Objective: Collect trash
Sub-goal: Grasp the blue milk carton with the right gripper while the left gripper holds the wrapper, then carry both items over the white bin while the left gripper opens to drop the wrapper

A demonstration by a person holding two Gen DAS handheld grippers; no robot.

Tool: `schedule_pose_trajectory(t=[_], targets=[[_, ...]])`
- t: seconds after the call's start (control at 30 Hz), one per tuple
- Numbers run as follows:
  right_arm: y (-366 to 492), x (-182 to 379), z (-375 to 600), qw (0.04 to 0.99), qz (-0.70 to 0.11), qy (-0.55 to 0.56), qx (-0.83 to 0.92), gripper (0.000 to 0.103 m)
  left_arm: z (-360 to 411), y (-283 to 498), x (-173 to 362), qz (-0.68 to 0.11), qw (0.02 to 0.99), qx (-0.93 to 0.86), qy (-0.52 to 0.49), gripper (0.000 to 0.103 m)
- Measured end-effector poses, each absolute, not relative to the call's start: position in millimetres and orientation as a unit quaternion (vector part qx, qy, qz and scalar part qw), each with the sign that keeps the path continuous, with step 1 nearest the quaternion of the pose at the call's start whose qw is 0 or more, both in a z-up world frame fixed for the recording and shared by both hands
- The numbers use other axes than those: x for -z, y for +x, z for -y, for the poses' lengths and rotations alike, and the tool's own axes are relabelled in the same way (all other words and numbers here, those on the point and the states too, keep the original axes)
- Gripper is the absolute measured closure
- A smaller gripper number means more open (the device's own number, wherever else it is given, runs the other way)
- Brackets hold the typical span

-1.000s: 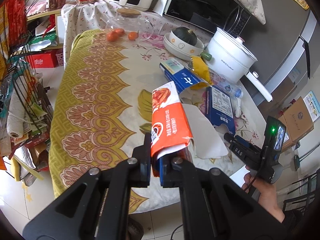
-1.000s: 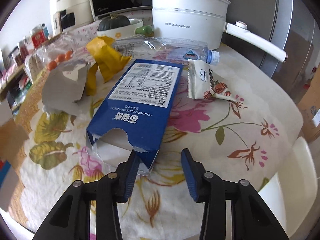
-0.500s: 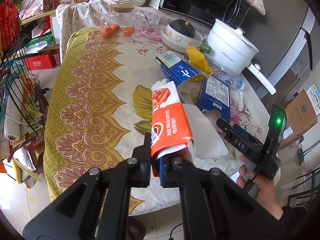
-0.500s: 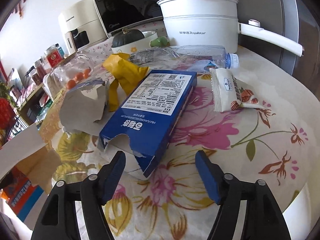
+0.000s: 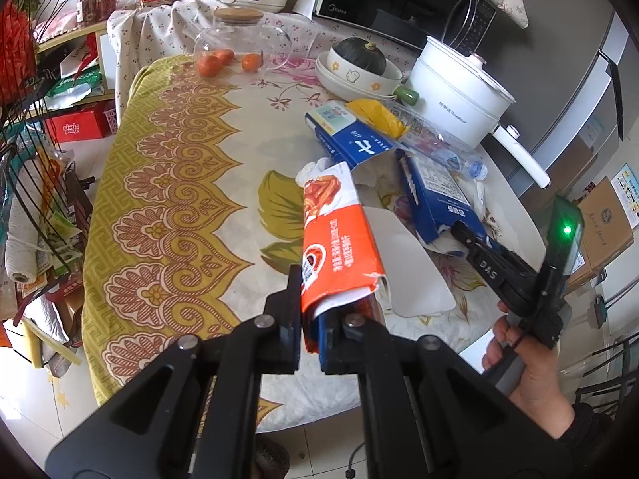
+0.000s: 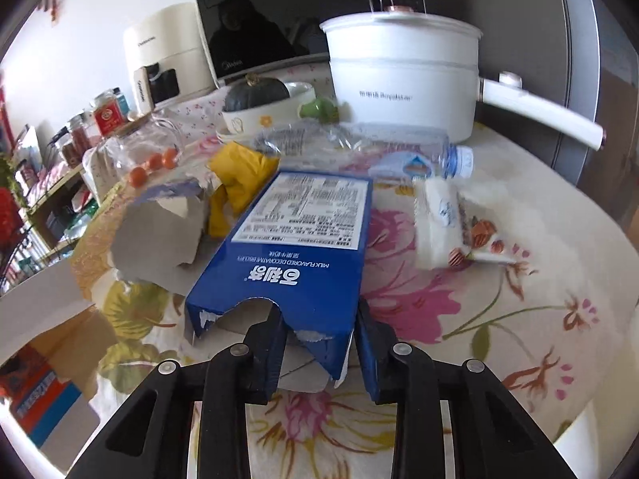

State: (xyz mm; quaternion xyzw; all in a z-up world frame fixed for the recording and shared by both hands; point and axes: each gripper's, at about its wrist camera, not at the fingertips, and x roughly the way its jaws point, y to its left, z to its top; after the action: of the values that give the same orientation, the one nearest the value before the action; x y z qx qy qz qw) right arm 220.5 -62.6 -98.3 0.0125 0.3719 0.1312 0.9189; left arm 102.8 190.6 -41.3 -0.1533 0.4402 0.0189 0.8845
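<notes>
Where trash litters it, a floral tablecloth (image 6: 499, 311) shows.

Table (image 5: 167, 183), floral cloth, scattered packaging.

Daylight falls on a round table (image 5: 167, 183) under a gold-bordered floral cloth. Behind it stand a black microwave (image 5: 403, 4) and a grey fridge (image 5: 599, 92). Wire shelves (image 5: 28, 127) crowd the left, above a pale tiled floor (image 5: 36, 403).
</notes>
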Motion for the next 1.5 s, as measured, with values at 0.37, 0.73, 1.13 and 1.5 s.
schedule_pose_trajectory(t=[0.37, 0.73, 1.13, 1.5], targets=[[191, 47, 110, 0.92, -0.364, 0.002, -0.146, 0.099, -160, 97, 26, -0.424, 0.894, 0.003, -0.143, 0.096], [164, 7, 168, 0.93, -0.344, -0.018, -0.13, 0.099, -105, 104, 14, -0.416, 0.902, 0.037, -0.111, 0.096], [147, -24, 231, 0.937, -0.325, 0.033, -0.125, 0.1, -49, 115, 10, -0.418, 0.902, 0.066, -0.086, 0.096], [126, -35, 309, 0.945, -0.315, 0.048, -0.068, 0.099, 22, 126, 14, -0.428, 0.895, 0.11, -0.055, 0.096]])
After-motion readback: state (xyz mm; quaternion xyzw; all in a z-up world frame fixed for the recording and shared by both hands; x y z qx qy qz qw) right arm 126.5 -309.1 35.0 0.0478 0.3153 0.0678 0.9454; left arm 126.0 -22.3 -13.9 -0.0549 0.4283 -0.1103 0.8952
